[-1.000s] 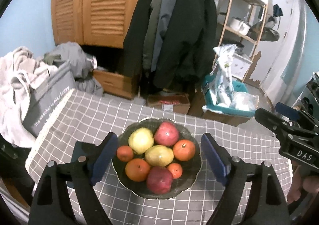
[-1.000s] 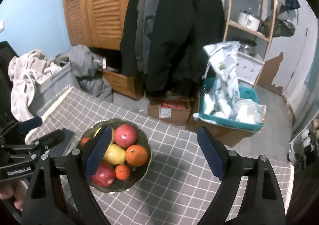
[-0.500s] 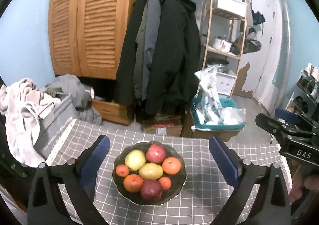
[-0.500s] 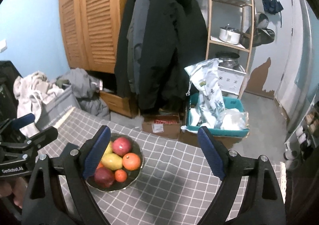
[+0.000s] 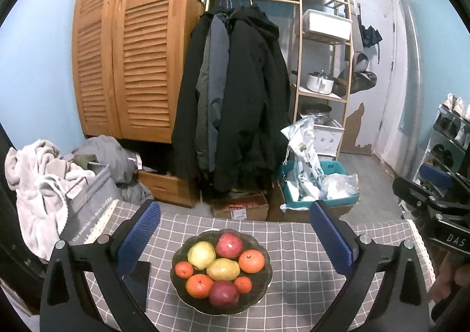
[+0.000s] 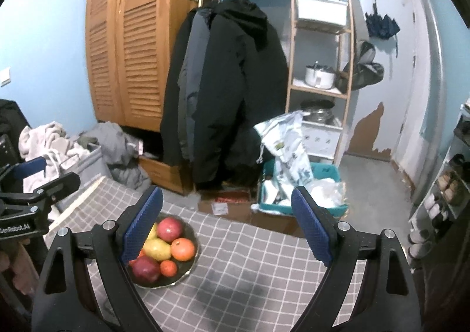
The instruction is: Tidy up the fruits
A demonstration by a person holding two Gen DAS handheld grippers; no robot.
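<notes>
Left gripper (image 5: 235, 239): spread wide, nothing between the blue pads, raised above the table and aimed down at the bowl.
Right gripper (image 6: 227, 223): spread wide too, empty, off to the bowl's right over bare cloth.
Bowl (image 5: 264, 282): dark, scalloped rim, resting near the middle of the checked tablecloth (image 5: 299, 273).
Fruit: all inside the bowl; two red apples (image 5: 229, 244), two yellow-green pears (image 5: 201, 254), larger oranges (image 5: 251, 261) and small tangerines (image 5: 184, 269); packed close, touching one another.
Stray fruit: none visible on the cloth in either view.
Step in hand: judged as pulling clear with the fruit already gathered; task looks at or near its end.
Doing it well: best to hold both sets of jaws wide and high, well off the pile, so no pad clips the top apple or nudges the rim.
Risk: round fruit heaped above the rim, likely to roll if bumped.
Dark flat object (image 5: 138, 273): lying on the cloth left of the bowl, partly hidden by a finger; identity unclear.
Table edges: far edge just behind the bowl, lace-trimmed left edge (image 5: 97, 226) near the laundry basket (image 5: 88, 199).
Open room: broad bare cloth right of the bowl (image 6: 264, 273); tighter on the left.
</notes>
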